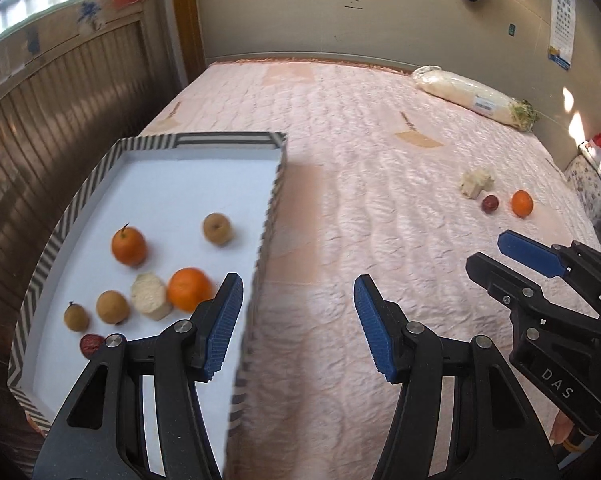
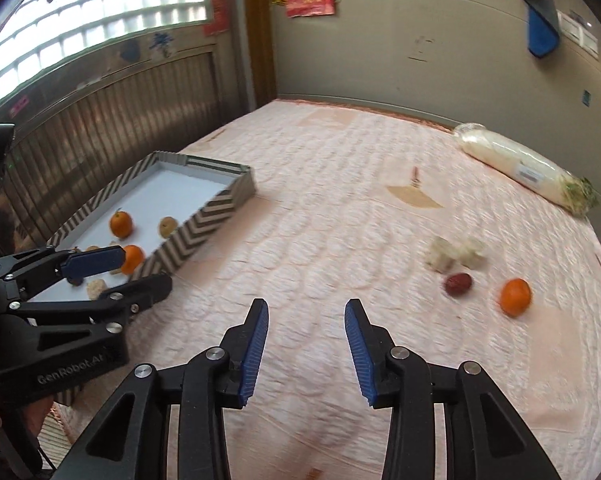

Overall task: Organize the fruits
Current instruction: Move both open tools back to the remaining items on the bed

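A striped-rim tray [image 1: 100, 176] [image 2: 204, 216] lies on the left of the bed. It holds two oranges [image 1: 189, 289] [image 1: 128, 245], brown longans [image 1: 217, 229], a pale chunk [image 1: 148, 296] and a red date [image 1: 90, 345]. On the right of the quilt lie an orange [image 1: 522, 203] [image 2: 515, 297], a red date [image 1: 490, 204] [image 2: 458, 283] and a pale chunk [image 1: 476, 182] [image 2: 456, 258]. My left gripper [image 1: 298, 328] [image 2: 116, 272] is open and empty over the tray's right edge. My right gripper [image 2: 306, 346] [image 1: 492, 256] is open and empty above the quilt.
The pink quilted bed [image 1: 360, 152] fills the scene. A wrapped white radish [image 1: 476, 96] [image 2: 524, 168] lies at the far right. A wood-panelled wall [image 1: 40, 132] runs along the left, a grey wall behind. A floral pillow [image 1: 586, 184] sits at the right edge.
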A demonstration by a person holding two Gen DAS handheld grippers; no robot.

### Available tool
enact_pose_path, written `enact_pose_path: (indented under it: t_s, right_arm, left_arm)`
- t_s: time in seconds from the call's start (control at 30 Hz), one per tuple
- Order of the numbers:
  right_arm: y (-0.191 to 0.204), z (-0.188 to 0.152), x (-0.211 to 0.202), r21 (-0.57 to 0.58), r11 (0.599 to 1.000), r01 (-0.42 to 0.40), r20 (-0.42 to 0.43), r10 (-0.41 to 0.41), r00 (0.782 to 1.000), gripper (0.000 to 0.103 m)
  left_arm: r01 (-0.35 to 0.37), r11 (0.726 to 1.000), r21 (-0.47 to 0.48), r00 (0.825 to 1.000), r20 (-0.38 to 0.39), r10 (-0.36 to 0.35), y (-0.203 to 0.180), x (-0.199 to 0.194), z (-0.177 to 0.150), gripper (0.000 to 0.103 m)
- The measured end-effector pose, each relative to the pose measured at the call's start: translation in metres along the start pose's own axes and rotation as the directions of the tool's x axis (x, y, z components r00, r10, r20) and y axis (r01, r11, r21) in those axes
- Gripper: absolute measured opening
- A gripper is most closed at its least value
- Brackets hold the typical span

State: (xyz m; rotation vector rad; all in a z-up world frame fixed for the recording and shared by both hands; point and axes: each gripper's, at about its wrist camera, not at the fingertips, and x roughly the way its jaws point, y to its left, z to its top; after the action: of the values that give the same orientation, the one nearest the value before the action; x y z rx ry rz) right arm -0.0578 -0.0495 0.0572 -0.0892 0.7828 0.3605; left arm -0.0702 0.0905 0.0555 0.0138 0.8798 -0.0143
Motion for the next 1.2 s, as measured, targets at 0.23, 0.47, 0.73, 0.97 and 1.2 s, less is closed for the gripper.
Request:
enact_pose_path:
  t_s: [0.23,0.47,0.73,0.97,1.2]
  right_arm:
    - [-0.047,-0.013,-0.007,0.091,0.994,0.055,-0.010,-0.054,0.998,0.039]
    - [-0.085,-0.027,-0.011,0.153,0.984,0.095,-0.027,-0.092,0.995,0.039]
    - [-0.116,-0.035,-0.014,0.197,0.974,0.115,-0.028,-0.111,0.993,0.040]
    - [-0.135,-0.038,-0.014,0.212,0.967,0.138,-0.041,-0.132,0.990,0.040]
    - [-0.154,-0.040,-0.014,0.224,0.962,0.156,-0.045,-0.149,0.988,0.040]
  left_arm:
    - [0.020,0.999,0.048,1.000,0.013,-0.021,-0.034,0.004,0.012,0.058]
    - [0.044,0.995,0.094,0.999,0.007,-0.045,-0.068,0.011,0.022,0.058]
    - [0.069,0.988,0.140,0.998,-0.012,-0.068,-0.100,0.023,0.029,0.058]
    - [0.132,0.981,0.143,0.991,-0.056,-0.125,-0.121,0.038,0.037,0.058]
    - [0.194,0.969,0.154,0.979,-0.095,-0.181,-0.152,0.060,0.049,0.058]
